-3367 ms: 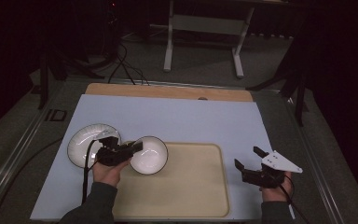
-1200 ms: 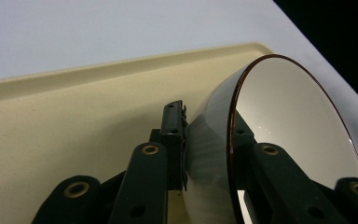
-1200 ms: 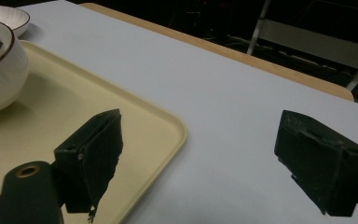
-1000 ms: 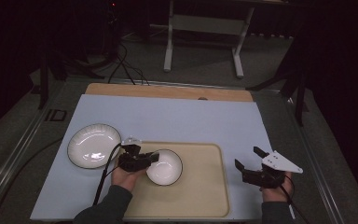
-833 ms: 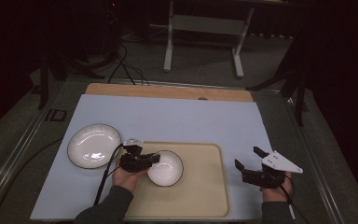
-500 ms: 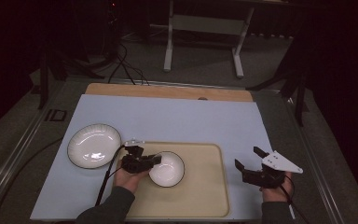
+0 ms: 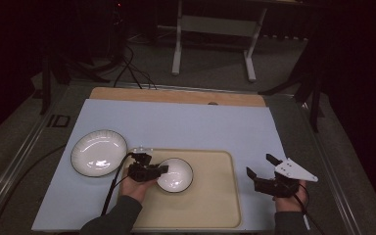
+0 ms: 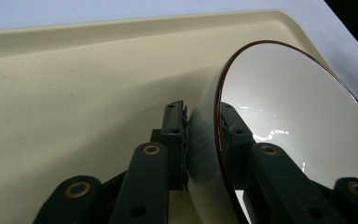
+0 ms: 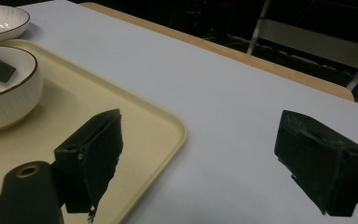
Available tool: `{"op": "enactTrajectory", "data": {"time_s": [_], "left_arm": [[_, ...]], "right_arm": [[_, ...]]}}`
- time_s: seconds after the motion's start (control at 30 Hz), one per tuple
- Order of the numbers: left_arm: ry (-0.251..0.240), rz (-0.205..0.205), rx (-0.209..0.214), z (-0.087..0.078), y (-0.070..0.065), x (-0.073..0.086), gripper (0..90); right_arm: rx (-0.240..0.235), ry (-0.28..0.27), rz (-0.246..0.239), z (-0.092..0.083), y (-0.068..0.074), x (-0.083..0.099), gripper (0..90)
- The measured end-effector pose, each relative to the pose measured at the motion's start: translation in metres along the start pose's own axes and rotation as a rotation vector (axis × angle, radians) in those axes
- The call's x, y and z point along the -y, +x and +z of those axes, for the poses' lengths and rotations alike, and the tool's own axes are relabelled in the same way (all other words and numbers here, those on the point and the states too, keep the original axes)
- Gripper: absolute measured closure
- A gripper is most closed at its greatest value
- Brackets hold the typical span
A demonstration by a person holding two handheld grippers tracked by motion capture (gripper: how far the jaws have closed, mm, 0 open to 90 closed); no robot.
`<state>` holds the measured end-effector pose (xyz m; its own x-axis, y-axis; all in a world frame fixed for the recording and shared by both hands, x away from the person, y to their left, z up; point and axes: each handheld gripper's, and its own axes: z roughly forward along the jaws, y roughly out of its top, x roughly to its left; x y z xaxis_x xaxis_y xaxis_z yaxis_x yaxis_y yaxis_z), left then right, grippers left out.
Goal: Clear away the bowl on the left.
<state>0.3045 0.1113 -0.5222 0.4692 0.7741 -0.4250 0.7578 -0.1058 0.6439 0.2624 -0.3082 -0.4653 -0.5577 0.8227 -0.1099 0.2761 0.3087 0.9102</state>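
Left hand-held gripper (image 7: 160,169) was clamped on rim of small white bowl (image 7: 175,175), one jaw inside, one outside. Bowl sat on beige tray (image 7: 215,196), lower centre of frame. Right hand-held gripper (image 7: 258,166) hung wide open, empty, lower right above table (image 7: 186,122). Bowl looked glazed ceramic: stiff, slick, chippable, probably weighty. Rim pinch seemed only sensible hold. Ribbed plate (image 7: 99,152) lay left of tray.

The room is dim, its far end and sides sinking almost to black, with light falling from overhead onto the pale blue table (image 7: 186,127) alone. The high view is soft and a little grainy. Small white glints sit on the plate (image 7: 99,152) and inside the bowl (image 8: 298,126), which casts a soft shadow across the tray (image 8: 88,88). In the right gripper view the near tool (image 9: 198,163) is slightly blurred.
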Motion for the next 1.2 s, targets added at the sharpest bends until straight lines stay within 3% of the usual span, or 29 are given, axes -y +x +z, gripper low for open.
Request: {"op": "enactTrajectory", "data": {"time_s": [0.2, 0.37, 0.53, 0.8, 1.03, 1.2], "left_arm": [[-0.005, 0.004, 0.001, 0.0, -0.001, 0.0, 66.7], [-0.03, -0.028, 0.02, -0.006, 0.001, -0.002, 57.4], [-0.055, -0.033, 0.018, -0.016, 0.002, -0.006, 52.0], [-0.095, 0.063, -0.025, -0.037, -0.006, -0.012, 43.8], [-0.142, 0.097, -0.027, -0.054, -0.005, -0.014, 45.3], [-0.191, 0.128, -0.073, -0.069, -0.003, -0.016, 44.3]], "right_arm": [[0.0, -0.003, 0.002, 0.0, 0.0, 0.0, 14.7], [0.001, -0.004, 0.003, 0.0, 0.0, 0.0, 14.7], [0.001, -0.005, 0.003, -0.001, 0.0, 0.0, 14.7], [0.004, -0.009, 0.009, -0.002, -0.001, 0.0, 14.7], [0.008, -0.015, 0.012, -0.003, -0.003, 0.0, 14.7], [0.01, -0.018, 0.018, -0.004, -0.004, 0.0, 14.7]]}}
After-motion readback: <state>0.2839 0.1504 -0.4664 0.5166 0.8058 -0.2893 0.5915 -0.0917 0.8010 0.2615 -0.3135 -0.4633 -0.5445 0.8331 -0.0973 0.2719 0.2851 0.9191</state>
